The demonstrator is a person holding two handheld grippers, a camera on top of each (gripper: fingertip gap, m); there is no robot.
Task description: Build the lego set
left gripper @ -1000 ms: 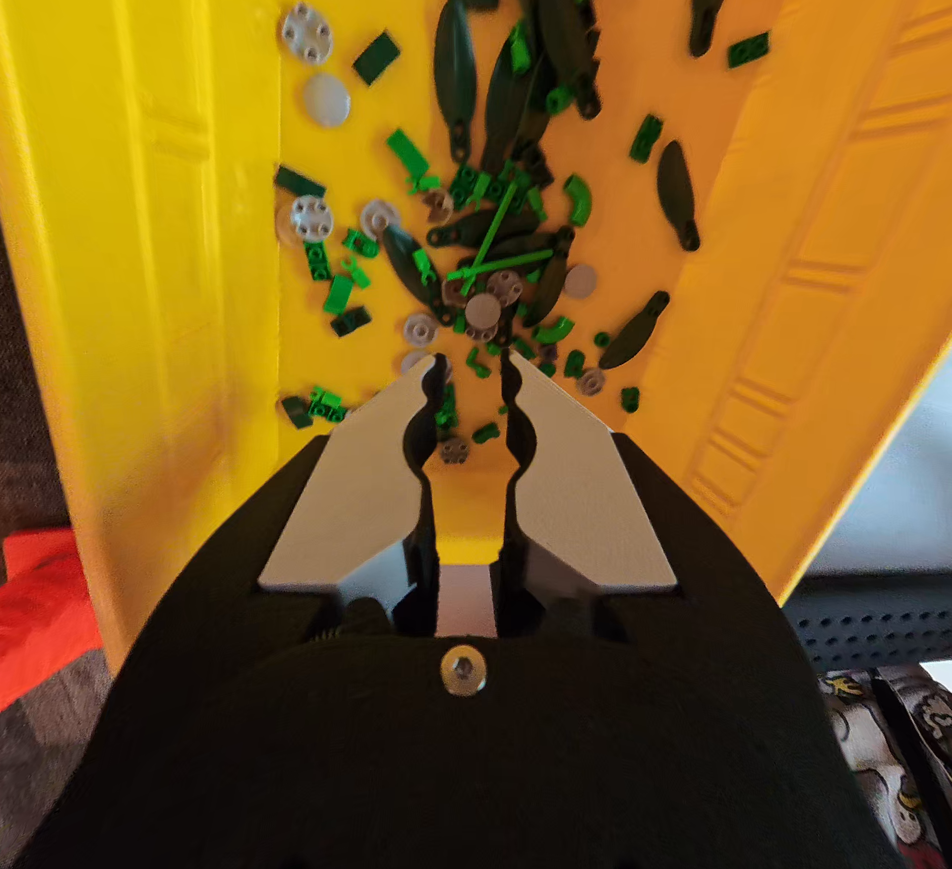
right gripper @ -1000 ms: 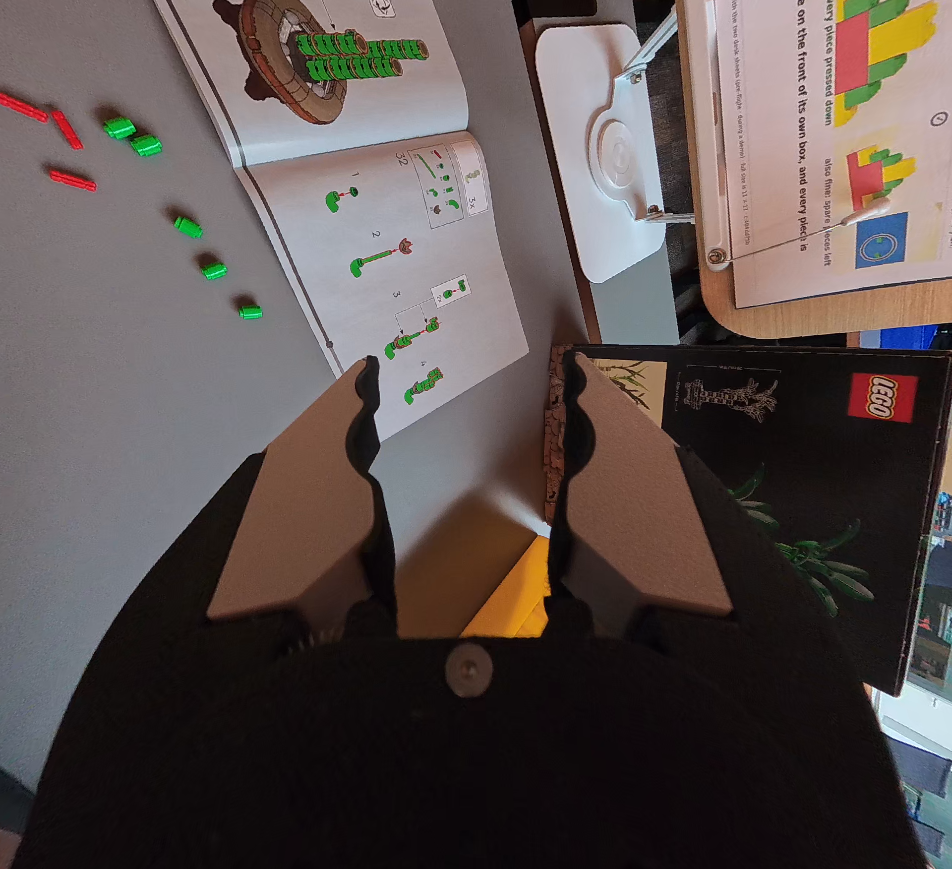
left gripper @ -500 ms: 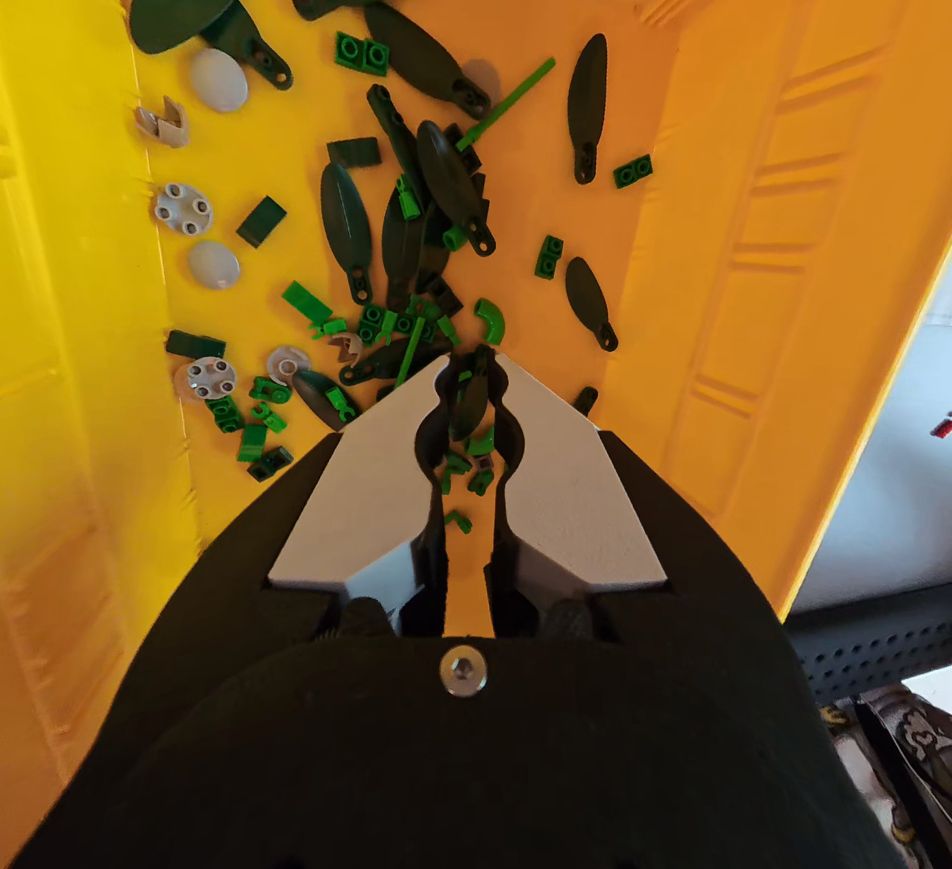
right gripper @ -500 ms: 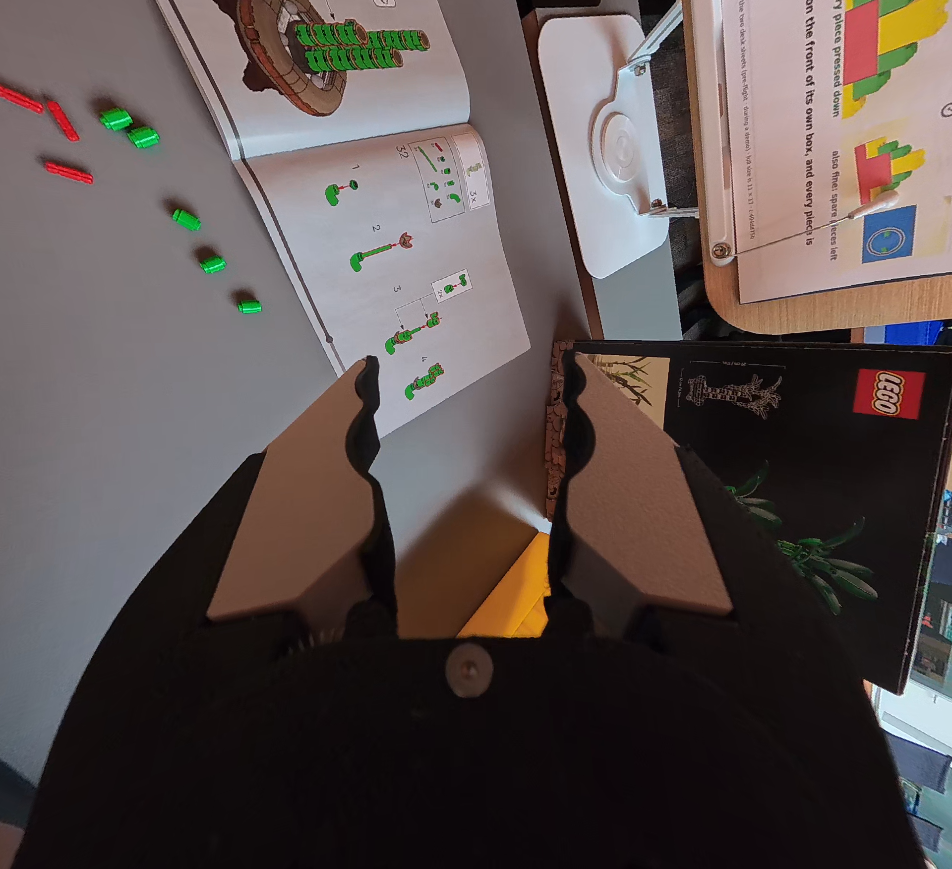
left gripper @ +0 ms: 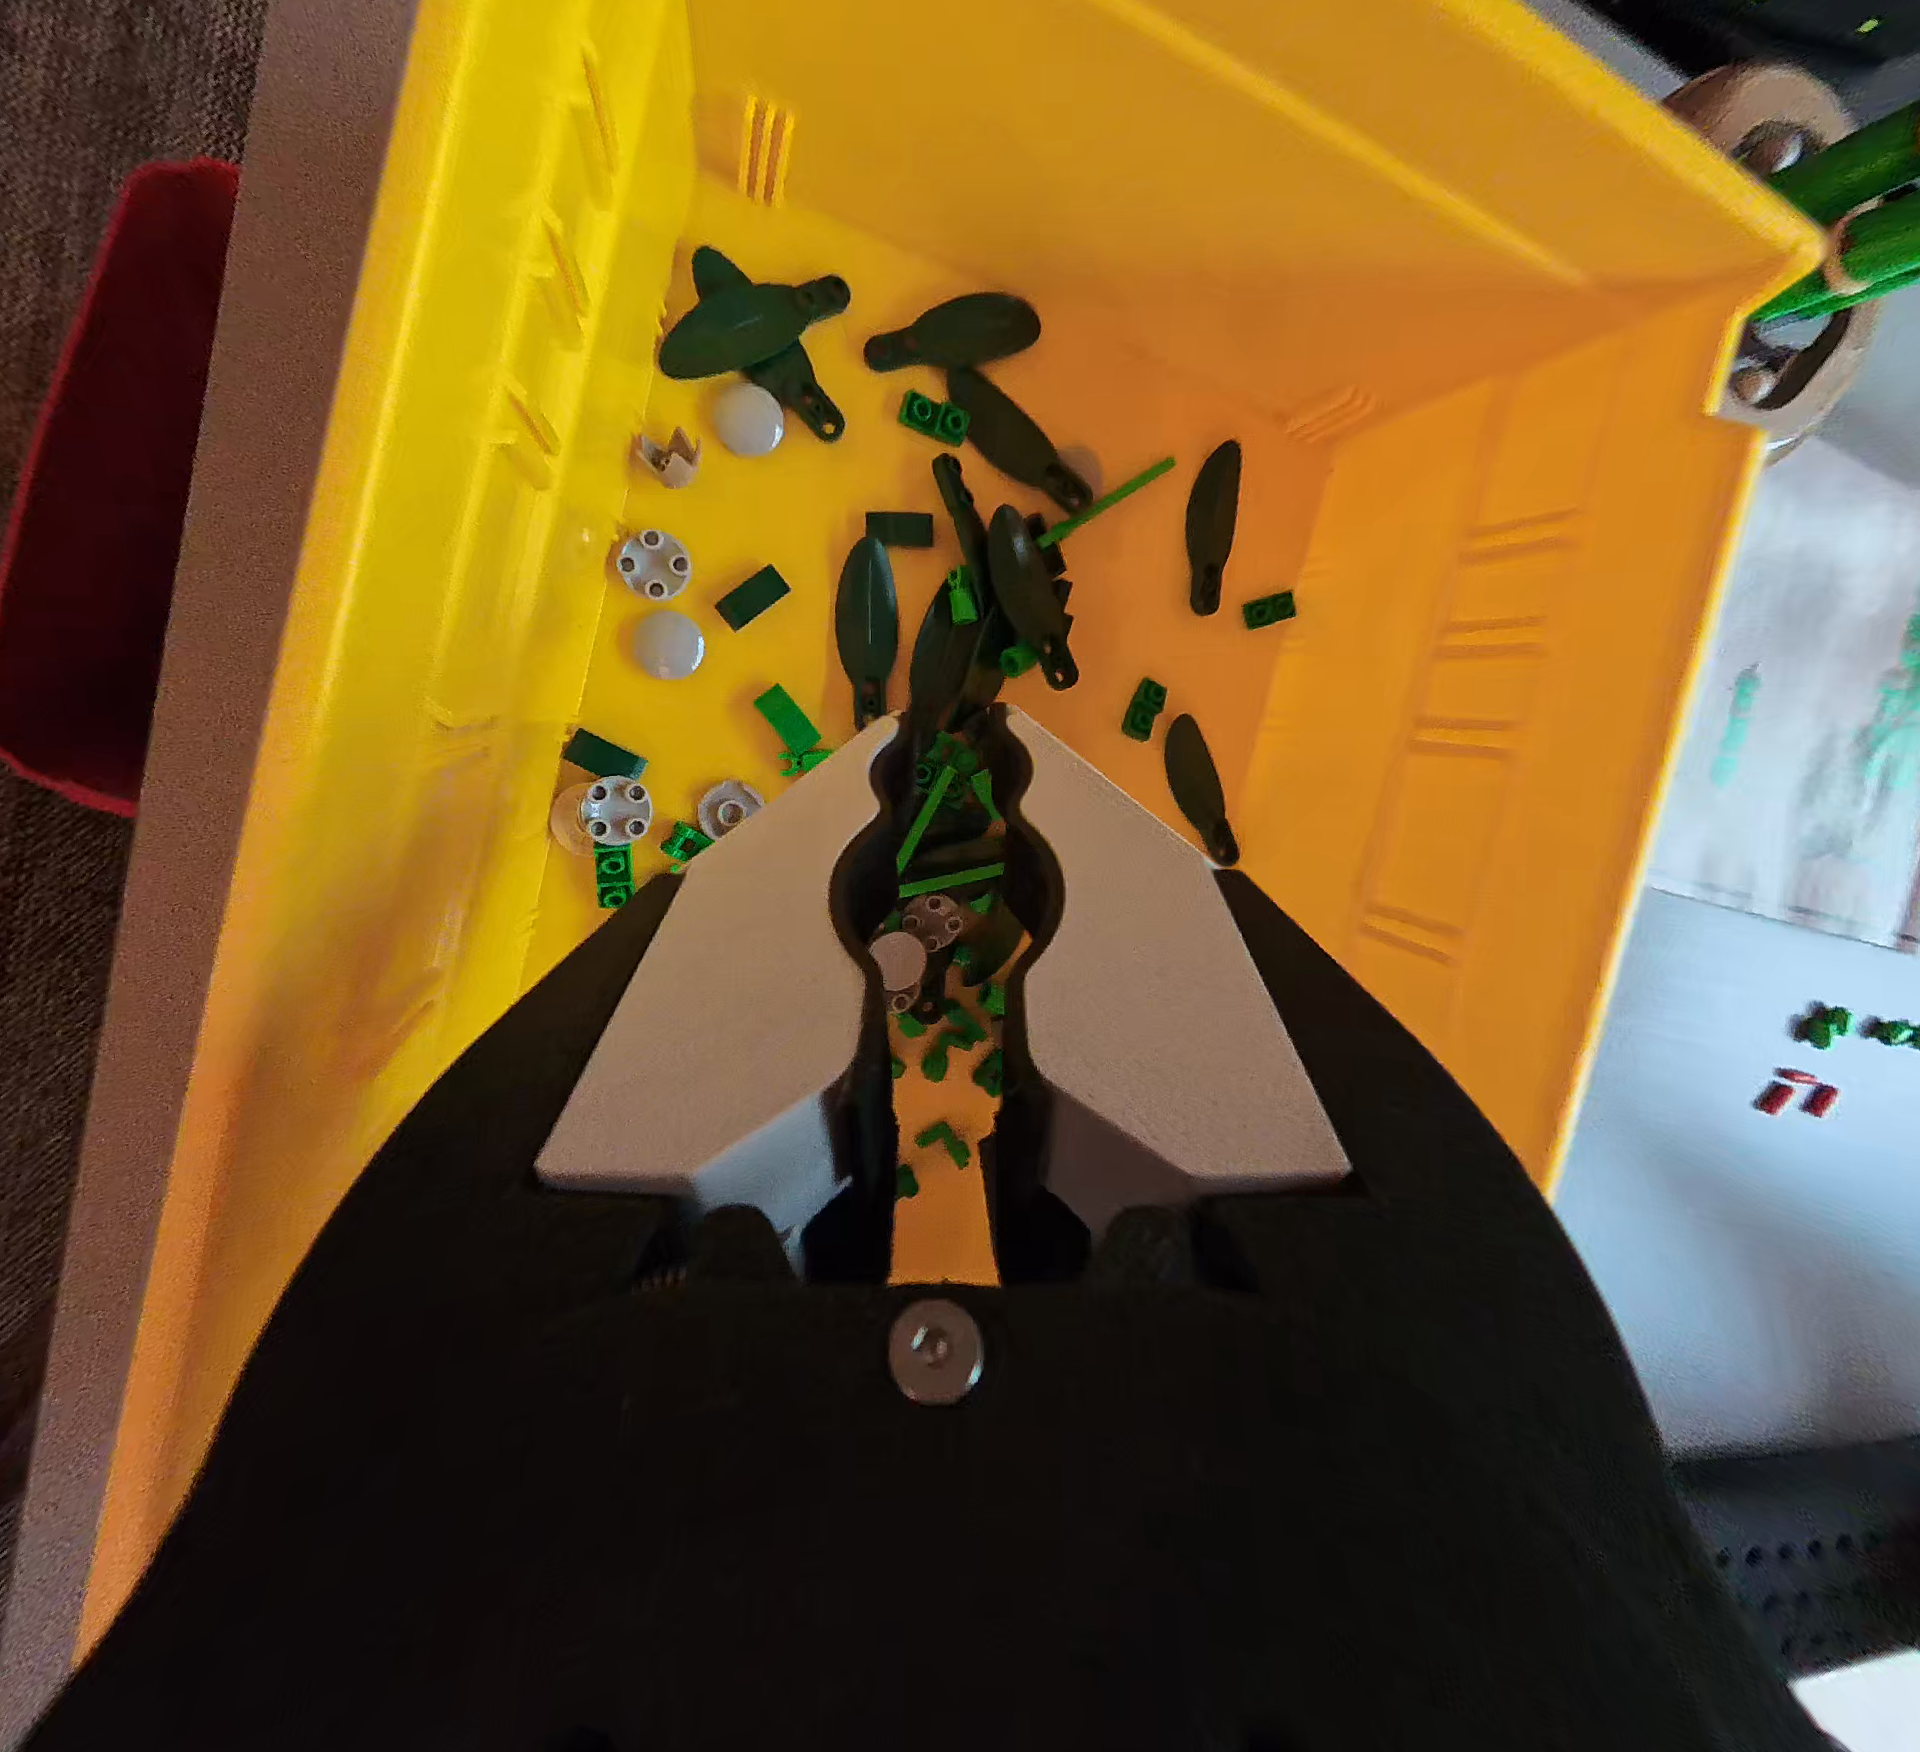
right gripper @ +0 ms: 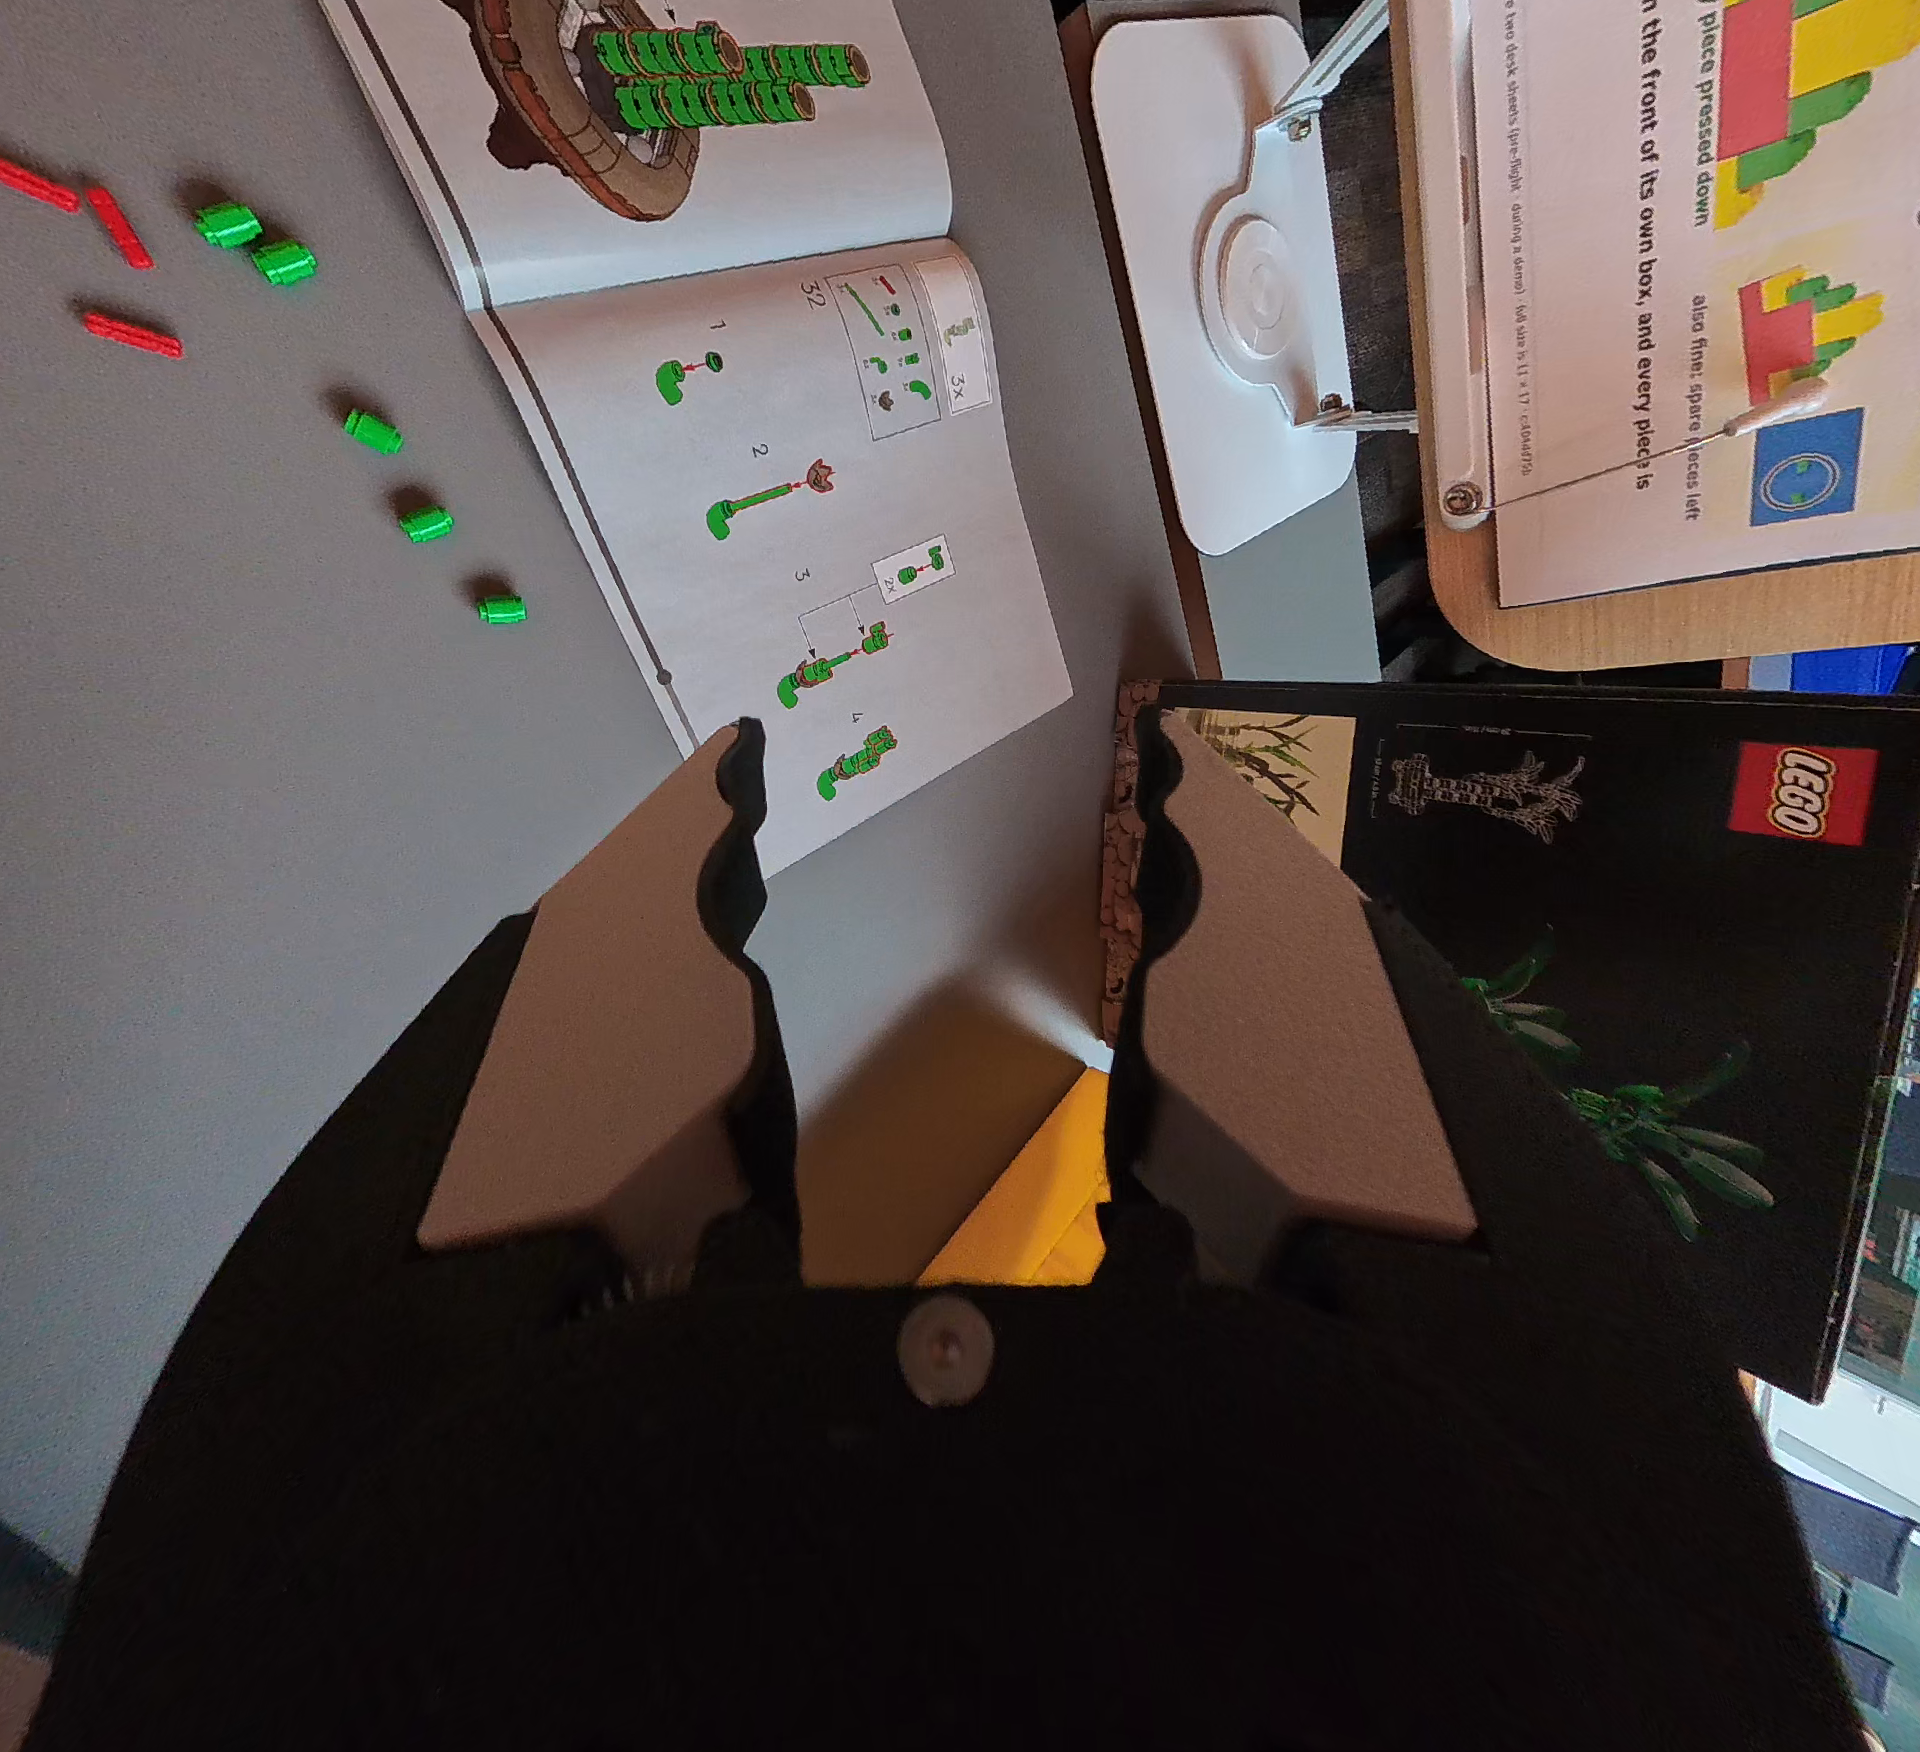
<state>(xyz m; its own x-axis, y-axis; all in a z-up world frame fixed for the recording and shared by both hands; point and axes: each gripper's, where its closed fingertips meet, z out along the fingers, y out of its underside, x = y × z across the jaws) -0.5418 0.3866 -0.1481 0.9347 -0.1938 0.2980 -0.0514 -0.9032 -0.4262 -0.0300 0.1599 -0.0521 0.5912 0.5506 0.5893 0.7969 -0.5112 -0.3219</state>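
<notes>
The left hand-held gripper (left gripper: 948, 736) is held above the yellow bin (left gripper: 1039, 92), its jaws narrowed to a slim gap; whether a dark green leaf piece (left gripper: 940, 663) at the tips is pinched or merely lies beneath them cannot be told. Between and below the jaws a tangle of green rods, small green bricks and grey round plates (left gripper: 925, 939) is seen, much of it hidden by the fingers. Farther ahead more leaves are scattered, and to the left grey domes (left gripper: 669, 643).

The right hand-held gripper (right gripper: 948, 736) is released and empty over the grey bench (right gripper: 208, 767). Just ahead lies the open instruction booklet (right gripper: 831, 455); to its left, green cylinder pieces (right gripper: 424, 522) and red axles (right gripper: 133, 333); to its right, the black set box (right gripper: 1610, 975), cut off at the frame edge.

A likely fault: overlapping leaves could be lifted together or slip, since the pile is interlocked.
</notes>
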